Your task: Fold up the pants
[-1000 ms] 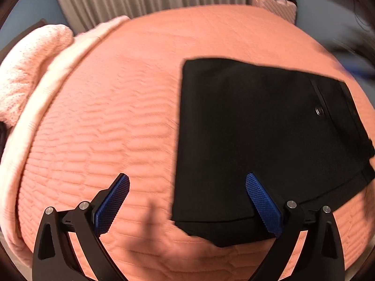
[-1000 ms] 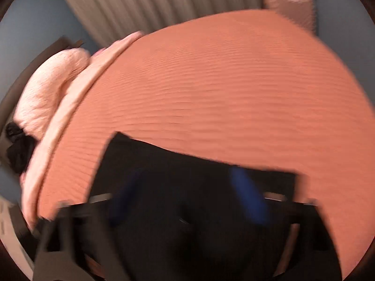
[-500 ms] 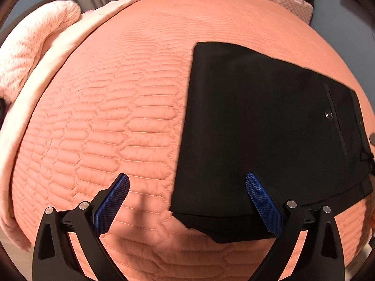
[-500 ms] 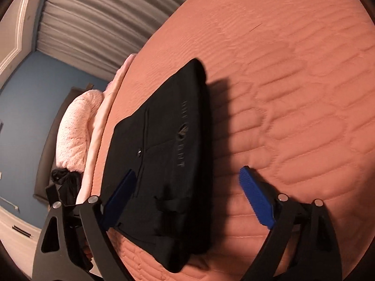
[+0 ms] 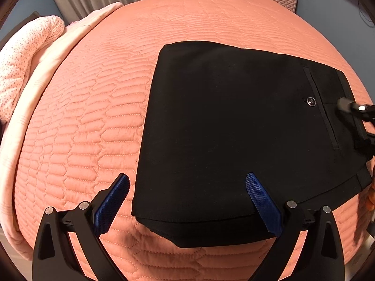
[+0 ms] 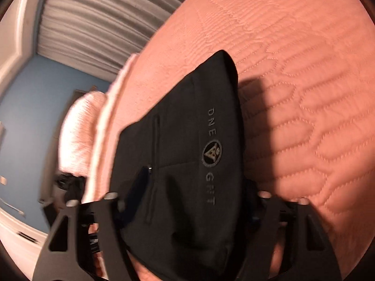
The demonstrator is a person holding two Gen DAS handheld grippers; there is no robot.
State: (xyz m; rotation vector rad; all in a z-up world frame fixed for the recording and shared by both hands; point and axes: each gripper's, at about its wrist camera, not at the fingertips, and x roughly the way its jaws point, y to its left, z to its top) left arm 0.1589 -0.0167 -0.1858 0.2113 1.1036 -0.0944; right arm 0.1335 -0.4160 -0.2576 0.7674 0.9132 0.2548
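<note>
While folded black pants lie on the salmon quilted bed, left gripper fingers wide apart over near hem, right gripper fingers just been closing, waistband between them, contact unclear.

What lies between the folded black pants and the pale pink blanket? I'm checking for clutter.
Only bare quilted bedspread between pants and blanket, in the left wrist view.
</note>
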